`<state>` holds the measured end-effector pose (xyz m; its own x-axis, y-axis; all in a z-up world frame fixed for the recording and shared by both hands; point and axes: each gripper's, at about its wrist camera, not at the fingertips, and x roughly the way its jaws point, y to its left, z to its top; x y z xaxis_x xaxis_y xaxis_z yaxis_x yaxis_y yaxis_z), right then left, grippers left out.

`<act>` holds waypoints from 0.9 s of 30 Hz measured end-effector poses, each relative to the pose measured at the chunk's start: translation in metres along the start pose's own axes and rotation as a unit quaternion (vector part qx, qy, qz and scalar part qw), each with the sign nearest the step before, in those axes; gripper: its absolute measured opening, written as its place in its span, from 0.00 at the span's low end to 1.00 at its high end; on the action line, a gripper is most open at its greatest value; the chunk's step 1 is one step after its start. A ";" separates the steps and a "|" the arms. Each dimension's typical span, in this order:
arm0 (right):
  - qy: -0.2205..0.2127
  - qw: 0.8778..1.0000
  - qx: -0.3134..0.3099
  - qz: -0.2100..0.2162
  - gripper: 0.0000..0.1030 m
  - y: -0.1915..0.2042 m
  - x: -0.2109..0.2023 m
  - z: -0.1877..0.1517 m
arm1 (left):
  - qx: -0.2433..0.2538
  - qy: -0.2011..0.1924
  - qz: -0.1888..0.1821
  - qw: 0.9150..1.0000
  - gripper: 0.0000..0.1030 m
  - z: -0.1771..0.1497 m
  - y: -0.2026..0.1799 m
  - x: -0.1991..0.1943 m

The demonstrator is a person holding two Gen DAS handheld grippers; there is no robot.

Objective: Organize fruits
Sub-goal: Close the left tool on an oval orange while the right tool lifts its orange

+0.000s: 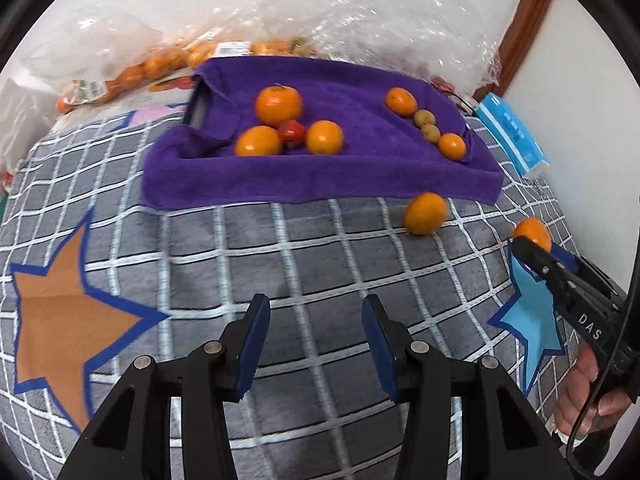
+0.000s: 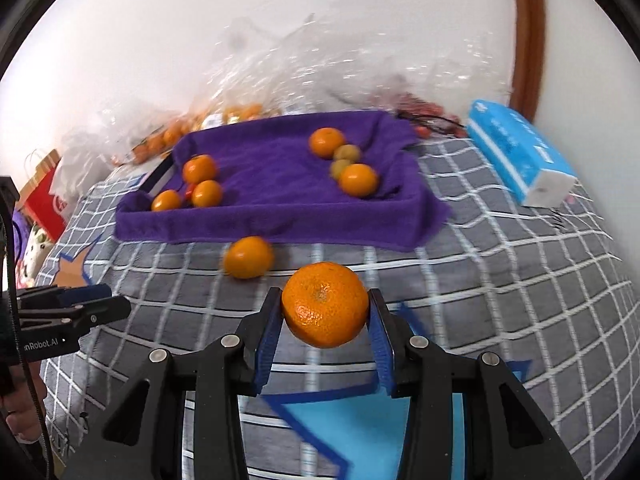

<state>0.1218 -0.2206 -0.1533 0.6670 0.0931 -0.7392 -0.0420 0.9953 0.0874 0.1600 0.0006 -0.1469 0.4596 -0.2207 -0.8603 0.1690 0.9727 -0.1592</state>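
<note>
Mandarin (image 2: 325,304) sits clamped between my right gripper (image 2: 325,322) pads, held above the checked blanket (image 2: 520,280) near its front-right part, over a blue star patch (image 2: 340,420). My left gripper (image 1: 316,344) is spread wide w/ nothing in it, hovering over the blanket's front-middle.

Key relation: the purple towel-lined tray (image 2: 280,224) lies straight ahead of the right gripper & slightly left, further back on the blanket. Right hand is the nearer one since it already carries the fruit. The mandarin is roundish, so no long axis to mind.

In the way: 1 loose orange (image 2: 249,257) on the blanket just beside the tray's front edge, between me & the tray; I judge I'd need to pass over it & over the raised towel lip.

In the tray: 3 oranges round a red fruit (image 1: 292,131) at the left end; 2 oranges & 2 small greenish fruits (image 1: 427,125) along the right edge. Middle looks free, so drop spot depends on sorting.

Around: clear plastic bags (image 1: 340,28) w/ more oranges behind the tray, blue tissue pack (image 2: 520,152) at the blanket's back-right.
</note>
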 end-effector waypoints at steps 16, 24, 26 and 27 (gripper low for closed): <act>-0.007 0.998 0.038 -0.042 0.40 -0.067 -0.005 -0.001 | 0.047 0.016 -0.025 0.998 0.44 0.041 -0.068 0.041; 0.006 0.998 0.047 -0.049 0.40 -0.079 0.007 0.001 | 0.066 0.024 -0.026 0.997 0.44 0.058 -0.082 0.066; 0.007 0.998 0.046 -0.050 0.40 -0.080 0.009 0.002 | 0.067 0.026 -0.024 0.997 0.44 0.060 -0.082 0.071; 0.008 0.998 0.046 -0.050 0.40 -0.080 0.010 0.003 | 0.068 0.023 -0.023 0.997 0.44 0.060 -0.082 0.073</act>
<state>0.1343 -0.2993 -0.1659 0.6522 -0.0057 -0.7580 0.0935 0.9929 0.0731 0.2321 -0.0998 -0.1672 0.4082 -0.2578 -0.8757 0.3061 0.9424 -0.1347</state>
